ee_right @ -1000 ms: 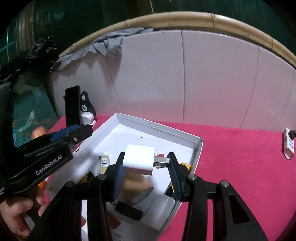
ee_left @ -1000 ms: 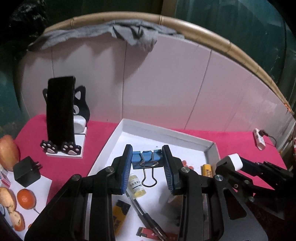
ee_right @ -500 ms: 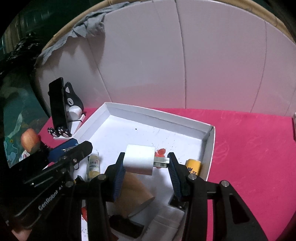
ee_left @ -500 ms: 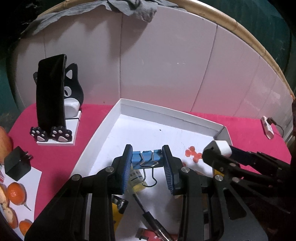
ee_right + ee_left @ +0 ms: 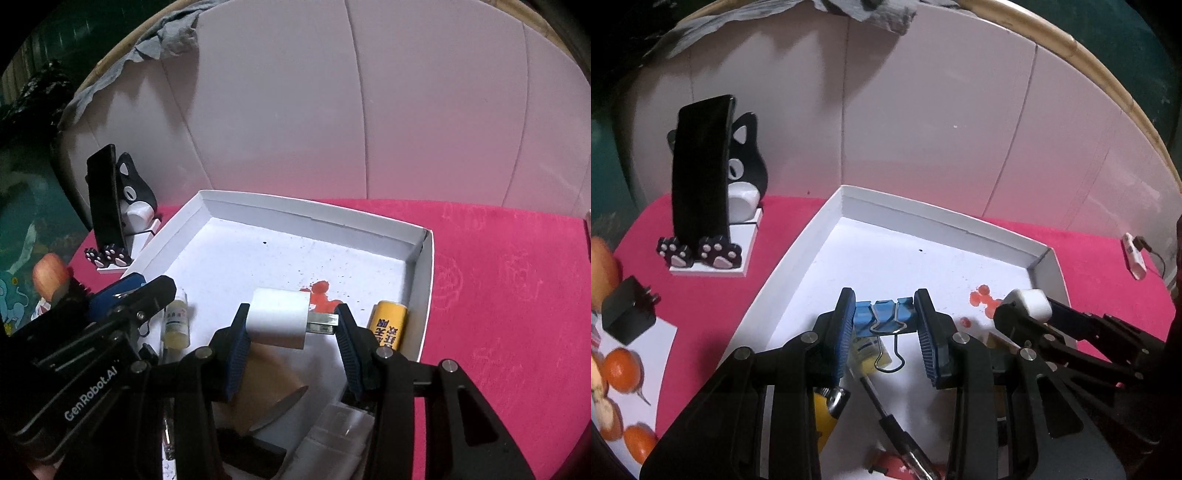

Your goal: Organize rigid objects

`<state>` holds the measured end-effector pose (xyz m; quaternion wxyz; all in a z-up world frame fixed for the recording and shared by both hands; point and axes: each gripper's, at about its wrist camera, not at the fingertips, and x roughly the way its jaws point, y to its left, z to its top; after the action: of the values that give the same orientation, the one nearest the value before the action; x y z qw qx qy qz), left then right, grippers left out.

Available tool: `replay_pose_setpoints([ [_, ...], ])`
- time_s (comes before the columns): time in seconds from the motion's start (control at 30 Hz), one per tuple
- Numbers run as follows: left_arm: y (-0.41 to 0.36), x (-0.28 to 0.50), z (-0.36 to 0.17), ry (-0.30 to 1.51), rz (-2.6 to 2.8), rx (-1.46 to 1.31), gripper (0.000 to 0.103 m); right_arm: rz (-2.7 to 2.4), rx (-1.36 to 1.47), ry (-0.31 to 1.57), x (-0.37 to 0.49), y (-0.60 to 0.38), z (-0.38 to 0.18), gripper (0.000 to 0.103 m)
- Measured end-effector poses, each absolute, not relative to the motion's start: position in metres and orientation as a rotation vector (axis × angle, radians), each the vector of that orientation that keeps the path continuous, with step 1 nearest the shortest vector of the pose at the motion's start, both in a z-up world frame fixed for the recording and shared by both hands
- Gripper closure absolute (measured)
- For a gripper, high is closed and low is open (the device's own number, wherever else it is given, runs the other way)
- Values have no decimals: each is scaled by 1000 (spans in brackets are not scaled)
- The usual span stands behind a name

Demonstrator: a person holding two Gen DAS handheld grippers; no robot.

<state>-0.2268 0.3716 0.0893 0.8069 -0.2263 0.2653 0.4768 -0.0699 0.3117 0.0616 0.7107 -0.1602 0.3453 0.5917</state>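
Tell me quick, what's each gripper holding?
Left gripper: closed on the blue binder clip.
Right gripper: closed on the white charger plug.

Right gripper (image 5: pixel 291 325) jaws clamp white charger (image 5: pixel 279 323) over tray (image 5: pixel 424 280).

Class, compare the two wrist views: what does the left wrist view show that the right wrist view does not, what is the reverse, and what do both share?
Left only: black charger, oranges, yellow lighter. Right only: yellow battery, brown cardboard tube. Both: white tray, cat phone stand, blue binder clip in the left gripper, white plug in the right gripper.
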Motion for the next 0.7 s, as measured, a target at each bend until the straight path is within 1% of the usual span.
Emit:
replay_pose_setpoints([
  [0.07,367,-231,90,564,1035,-489,69,1314,-350,756,-71,309,63,49],
  [0.1,364,-234,92,556,1054,-484,69,1308,-349,747,-71,307,64,40],
  [0.13,361,-237,94,545,1069,-481,67,1304,-344,736,-70,305,64,28],
  [0.17,358,-243,96,531,1087,-481,55,1296,-335,729,-69,303,65,22],
  [0.2,356,-247,98,520,1105,-482,44,1294,-316,729,-66,299,66,18],
  [0.23,355,-254,100,504,1129,-486,23,1297,-293,734,-62,294,68,18],
  [0.27,353,-262,103,479,1149,-496,11,1300,-279,740,-60,291,68,17],
  [0.3,351,-268,104,460,1156,-507,7,1300,-268,743,-58,287,70,8],
  [0.33,348,-275,105,446,1166,-520,0,1298,-263,739,-57,284,70,0],
  [0.53,321,-293,113,405,1216,-489,0,1326,-260,663,-68,258,80,0],
  [0.7,303,-293,117,411,1214,-464,0,1334,-289,588,-81,242,89,0],
])
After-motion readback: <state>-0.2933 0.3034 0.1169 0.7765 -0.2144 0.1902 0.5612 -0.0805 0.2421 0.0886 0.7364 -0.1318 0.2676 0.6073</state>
